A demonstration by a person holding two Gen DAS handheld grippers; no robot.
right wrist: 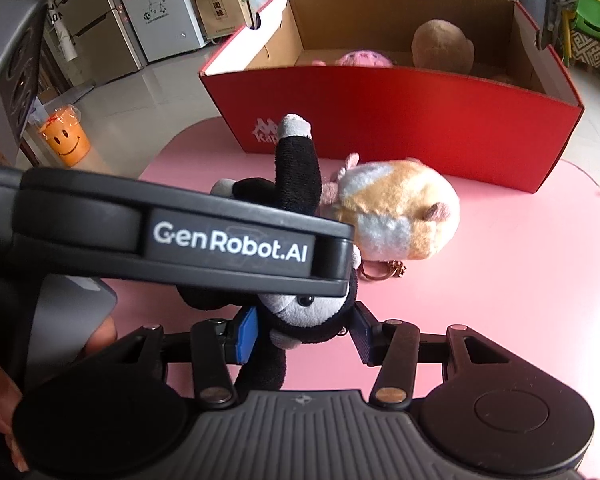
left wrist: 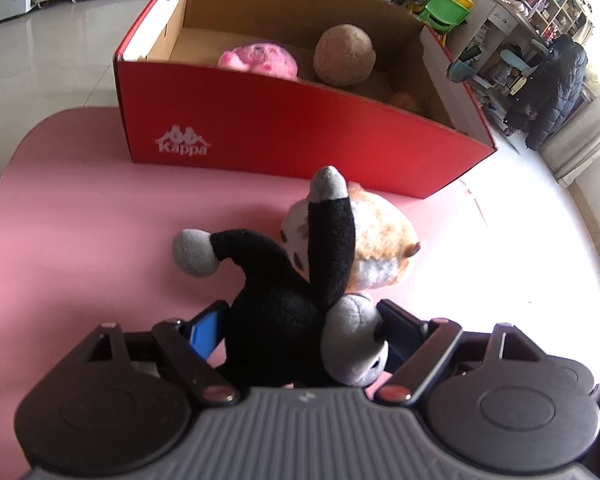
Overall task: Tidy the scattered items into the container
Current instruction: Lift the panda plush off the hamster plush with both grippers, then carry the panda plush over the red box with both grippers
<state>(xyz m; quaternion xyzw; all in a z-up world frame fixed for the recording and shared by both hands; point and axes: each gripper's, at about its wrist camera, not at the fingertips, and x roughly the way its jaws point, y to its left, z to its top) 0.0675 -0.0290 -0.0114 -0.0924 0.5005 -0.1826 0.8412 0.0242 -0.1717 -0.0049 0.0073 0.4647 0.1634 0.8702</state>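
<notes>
Both hand-held grippers clamp one black-and-grey plush toy [left wrist: 284, 312]: the left hand-held gripper [left wrist: 300, 320] grips its body, the right hand-held gripper [right wrist: 304, 330] its head. Just beyond, an orange-and-white plush hamster [right wrist: 396, 212] lies on the pink counter [left wrist: 80, 220]. Farther back stands the red box [left wrist: 300, 140], holding a pink plush [left wrist: 260, 60] and a brown ball [left wrist: 344, 56].

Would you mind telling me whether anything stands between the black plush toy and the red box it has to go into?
Yes: the orange-and-white hamster plush lies on the pink table directly between the black plush toy and the near wall of the red box. Both the left gripper and right gripper hold the toy.
</notes>
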